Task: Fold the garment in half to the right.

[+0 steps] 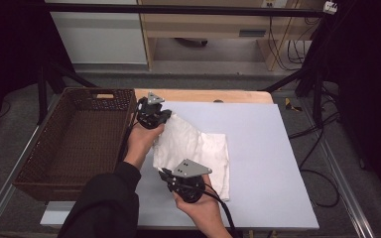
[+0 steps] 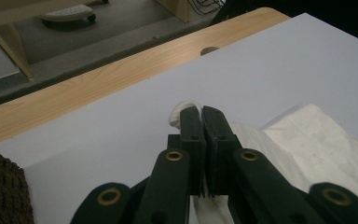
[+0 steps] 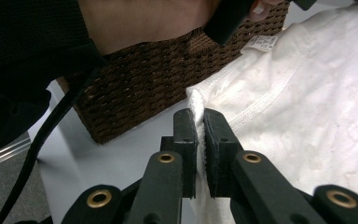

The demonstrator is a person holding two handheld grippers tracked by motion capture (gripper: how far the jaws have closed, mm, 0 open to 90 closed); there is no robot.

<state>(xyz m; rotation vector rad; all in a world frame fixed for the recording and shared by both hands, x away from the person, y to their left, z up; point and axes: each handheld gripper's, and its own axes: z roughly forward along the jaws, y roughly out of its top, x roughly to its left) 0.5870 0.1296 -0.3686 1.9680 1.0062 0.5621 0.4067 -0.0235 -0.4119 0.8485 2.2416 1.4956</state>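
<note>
Both grippers are pinching a white towel on the table, next to a basket.

Nearest me, my right gripper is clamping a folded edge of the towel, jaws nearly together with cloth between them; in the high view it is sitting at the towel's near left corner. My left gripper is gripping the far corner, jaws pressed together with a bit of cloth poking out past the tips, and in the high view it is sitting just beside the basket's right wall. I am seeing the towel lying folded and partly lifted on the pale sheet, left of centre, beside the basket.
</note>
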